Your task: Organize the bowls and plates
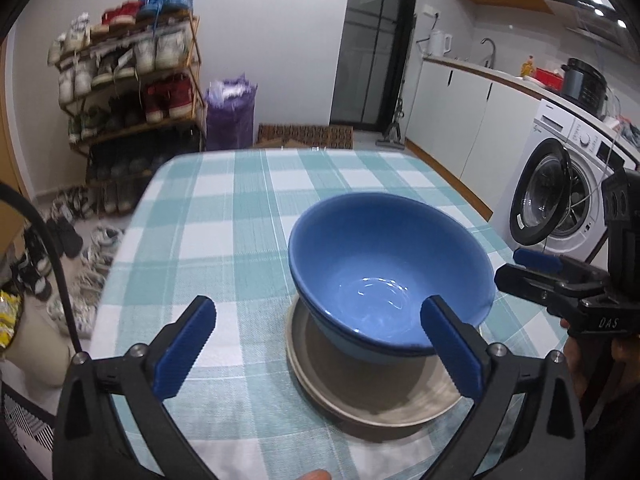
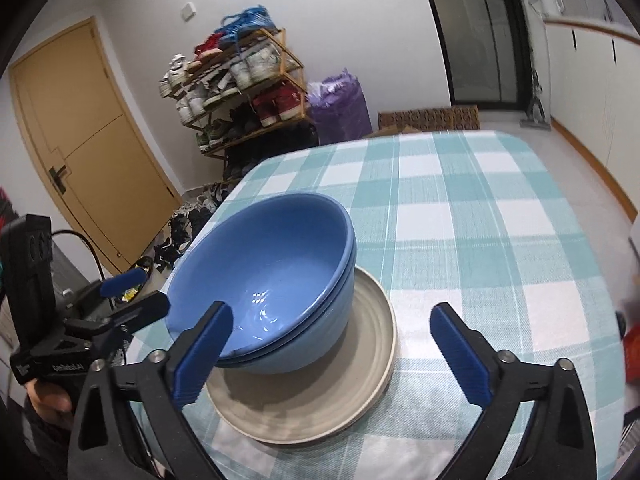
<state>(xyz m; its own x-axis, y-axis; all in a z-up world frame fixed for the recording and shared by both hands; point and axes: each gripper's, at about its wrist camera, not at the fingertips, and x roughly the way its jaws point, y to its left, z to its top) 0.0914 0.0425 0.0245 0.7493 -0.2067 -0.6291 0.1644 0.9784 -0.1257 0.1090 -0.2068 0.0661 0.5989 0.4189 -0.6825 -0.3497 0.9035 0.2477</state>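
Two blue bowls sit nested, one inside the other, on a beige plate on the checked tablecloth. In the left wrist view the bowl stack stands on the plate just ahead and to the right. My left gripper is open and empty, its right finger in front of the bowls' near rim. My right gripper is open and empty, its left finger in front of the bowls' near side. Each gripper shows at the edge of the other's view, the right gripper and the left gripper.
The table has a teal-and-white checked cloth. A shoe rack, loose shoes and a purple bag stand beyond the table's far left. A washing machine and kitchen counter are on the right. A wooden door is at left.
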